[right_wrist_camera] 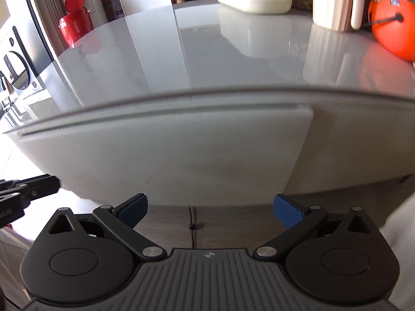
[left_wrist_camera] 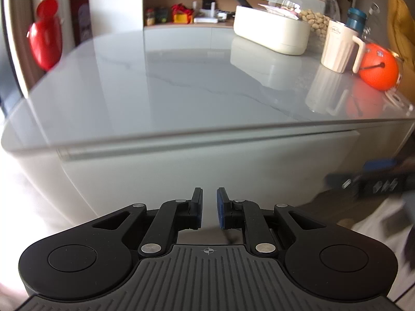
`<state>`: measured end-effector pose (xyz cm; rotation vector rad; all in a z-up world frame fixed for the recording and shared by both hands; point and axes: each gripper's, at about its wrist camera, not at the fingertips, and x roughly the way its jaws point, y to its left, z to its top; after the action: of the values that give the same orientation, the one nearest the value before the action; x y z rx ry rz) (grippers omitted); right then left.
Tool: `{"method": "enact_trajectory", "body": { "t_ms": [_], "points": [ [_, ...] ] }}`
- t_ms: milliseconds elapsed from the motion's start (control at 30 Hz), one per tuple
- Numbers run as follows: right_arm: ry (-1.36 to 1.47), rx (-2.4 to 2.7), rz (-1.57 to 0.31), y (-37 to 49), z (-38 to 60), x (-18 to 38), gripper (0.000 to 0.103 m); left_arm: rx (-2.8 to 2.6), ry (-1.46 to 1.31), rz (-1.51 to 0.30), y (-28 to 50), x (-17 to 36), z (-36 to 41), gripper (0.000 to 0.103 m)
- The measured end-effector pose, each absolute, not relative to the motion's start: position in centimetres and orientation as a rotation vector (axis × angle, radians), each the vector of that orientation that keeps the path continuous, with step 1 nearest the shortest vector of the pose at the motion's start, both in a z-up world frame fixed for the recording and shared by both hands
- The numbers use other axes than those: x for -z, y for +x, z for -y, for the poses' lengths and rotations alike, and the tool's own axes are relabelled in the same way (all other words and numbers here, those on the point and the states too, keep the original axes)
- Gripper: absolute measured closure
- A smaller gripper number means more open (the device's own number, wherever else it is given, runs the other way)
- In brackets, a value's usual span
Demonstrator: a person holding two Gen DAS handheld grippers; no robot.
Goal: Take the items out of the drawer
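The drawer is a plain white front without handle, closed, directly under the glossy grey countertop. Left of it, the left gripper has its jaws almost together, holding nothing. On the right, the right gripper faces the drawer front with its jaws spread wide apart, also empty.
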<state>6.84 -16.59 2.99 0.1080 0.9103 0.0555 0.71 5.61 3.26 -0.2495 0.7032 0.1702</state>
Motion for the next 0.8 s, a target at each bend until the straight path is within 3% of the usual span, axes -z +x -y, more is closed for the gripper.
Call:
{"method": "enact_trajectory", "body": {
  "t_ms": [333,800],
  "points": [
    [0.081,-0.102,-0.863,11.7,21.6,-4.3,0.000,-0.328,-0.465,-0.658,0.0,-3.6,-14.2,0.087],
    [0.133,-0.070,-0.825,11.9,22.7,-3.4,0.000,-0.305,-0.451,-0.685,0.3,-3.0,-13.7,0.087]
  ]
}}
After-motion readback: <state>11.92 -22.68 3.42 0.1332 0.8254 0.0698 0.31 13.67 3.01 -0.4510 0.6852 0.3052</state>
